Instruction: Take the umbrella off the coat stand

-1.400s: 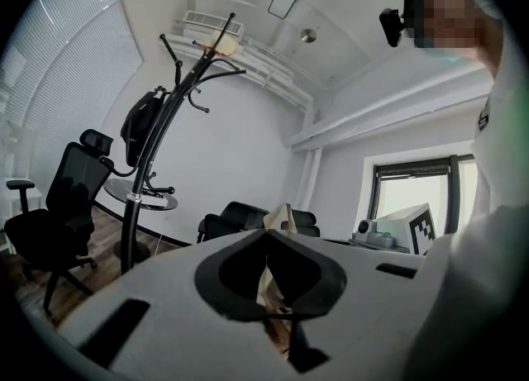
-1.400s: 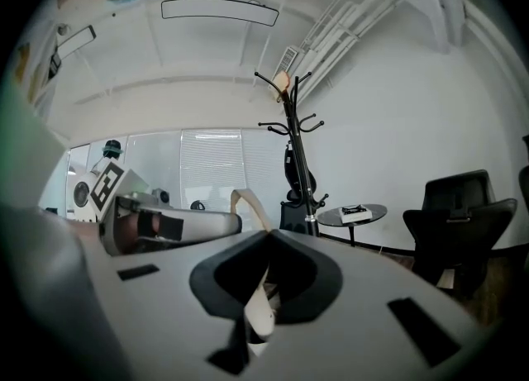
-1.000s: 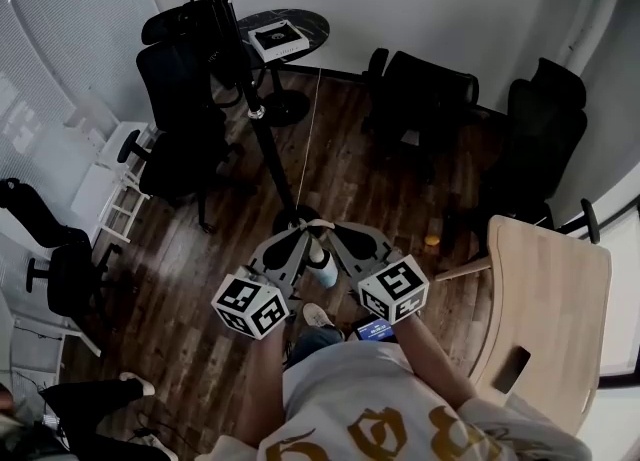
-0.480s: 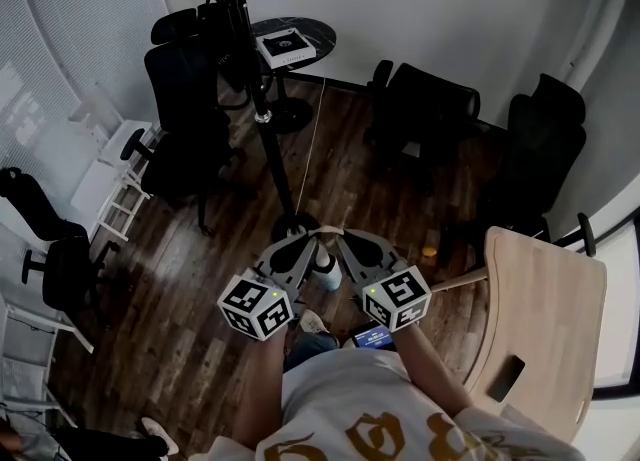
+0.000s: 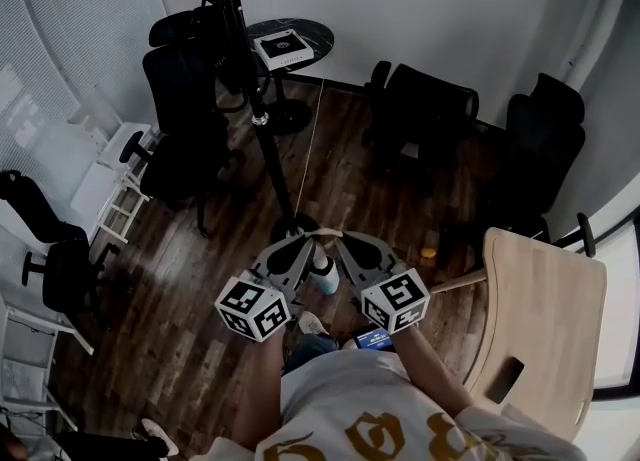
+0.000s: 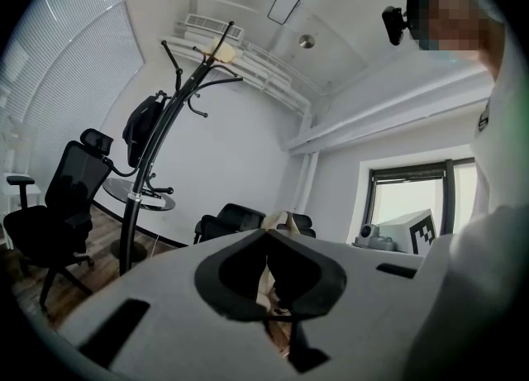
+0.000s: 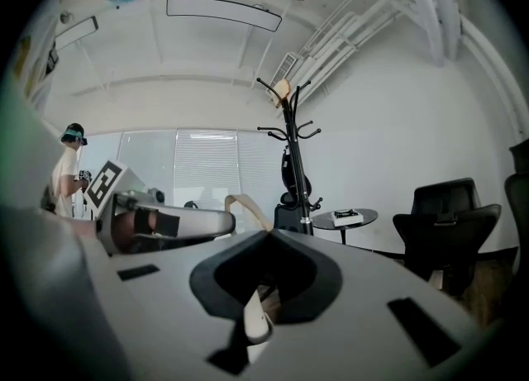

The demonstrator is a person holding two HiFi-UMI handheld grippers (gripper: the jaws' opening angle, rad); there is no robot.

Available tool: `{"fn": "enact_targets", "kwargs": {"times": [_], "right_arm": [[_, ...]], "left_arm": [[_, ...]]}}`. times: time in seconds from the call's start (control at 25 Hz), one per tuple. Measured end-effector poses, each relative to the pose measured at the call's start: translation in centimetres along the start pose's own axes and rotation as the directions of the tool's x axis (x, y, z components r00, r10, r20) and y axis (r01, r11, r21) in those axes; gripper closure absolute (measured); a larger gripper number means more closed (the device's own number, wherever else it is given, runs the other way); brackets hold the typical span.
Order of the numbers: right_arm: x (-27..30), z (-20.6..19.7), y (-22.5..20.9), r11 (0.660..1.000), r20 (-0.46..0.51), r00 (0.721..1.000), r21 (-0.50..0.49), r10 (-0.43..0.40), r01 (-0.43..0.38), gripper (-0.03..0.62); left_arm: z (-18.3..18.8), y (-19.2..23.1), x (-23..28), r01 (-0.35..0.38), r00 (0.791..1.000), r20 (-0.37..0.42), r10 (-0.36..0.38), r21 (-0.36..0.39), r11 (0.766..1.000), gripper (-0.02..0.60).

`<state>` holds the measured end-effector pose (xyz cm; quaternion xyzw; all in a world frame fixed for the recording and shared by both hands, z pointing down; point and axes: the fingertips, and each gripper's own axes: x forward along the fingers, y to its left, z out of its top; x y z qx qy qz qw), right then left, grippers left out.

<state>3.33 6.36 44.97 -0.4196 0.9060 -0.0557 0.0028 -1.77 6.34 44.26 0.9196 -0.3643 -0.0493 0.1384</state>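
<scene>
The left gripper [image 5: 303, 242] and right gripper [image 5: 340, 242] both have jaws clamped on one beige curved band [image 7: 245, 208], well apart from the coat stand [image 5: 262, 129], where a dark bundle [image 6: 142, 130] hangs; which of the two belongs to the umbrella is unclear, so matched, steady grips seem wisest.

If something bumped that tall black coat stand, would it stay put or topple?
It may tip: the coat stand is a tall thin pole on a small round base. The dark item hanging on one side probably pulls it that way. The pole looks rigid. The left claw and right claw are shut on a beige handle.
</scene>
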Motion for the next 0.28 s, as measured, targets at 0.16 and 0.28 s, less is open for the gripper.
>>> {"fn": "enact_targets", "kwargs": {"times": [0.16, 0.28], "right_arm": [[0.22, 0.15, 0.13, 1.000, 0.002, 1.000, 0.001, 0.010, -0.010, 0.579], [0.30, 0.32, -0.05, 1.000, 0.003, 1.000, 0.001, 0.013, -0.013, 0.579]], "left_arm": [[0.28, 0.28, -0.11, -0.008, 1.000, 0.004, 0.008, -0.004, 1.000, 0.560], [0.43, 0.22, 0.04, -0.003, 1.000, 0.002, 0.003, -0.009, 1.000, 0.560]]}}
